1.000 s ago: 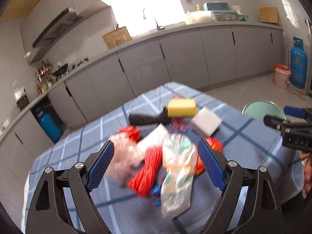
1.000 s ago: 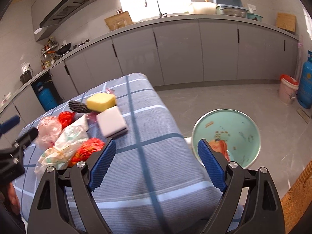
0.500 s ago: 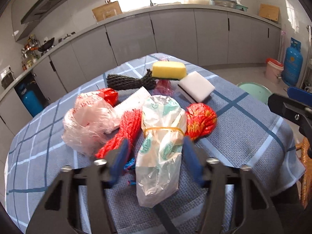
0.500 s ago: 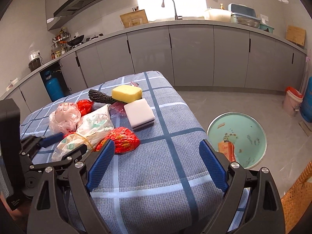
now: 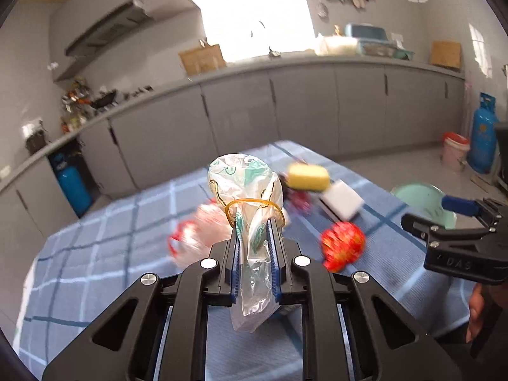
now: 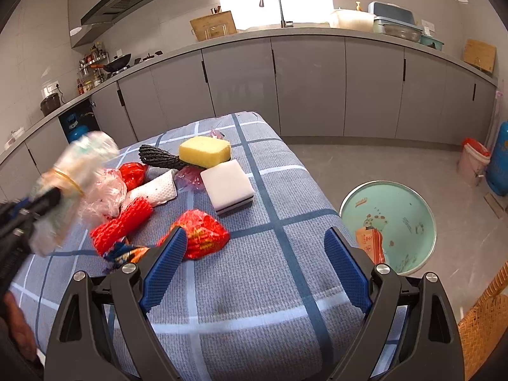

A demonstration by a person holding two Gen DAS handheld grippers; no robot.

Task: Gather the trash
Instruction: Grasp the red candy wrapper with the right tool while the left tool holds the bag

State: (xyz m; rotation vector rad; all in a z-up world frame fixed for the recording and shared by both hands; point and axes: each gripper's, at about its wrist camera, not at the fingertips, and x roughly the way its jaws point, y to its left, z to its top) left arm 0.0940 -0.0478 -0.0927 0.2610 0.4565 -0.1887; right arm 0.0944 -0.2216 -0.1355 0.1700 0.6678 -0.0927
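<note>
We see our left gripper [image 5: 255, 233], jaws just closed, pinching one banded plastic bag [image 5: 246, 187] above the checked tablecloth [image 6: 254, 301]; our right gripper [image 6: 252, 255] stays spread, empty, near one red wrapper [image 6: 203, 233], two sponges, one green bin [image 6: 397, 212]
</note>
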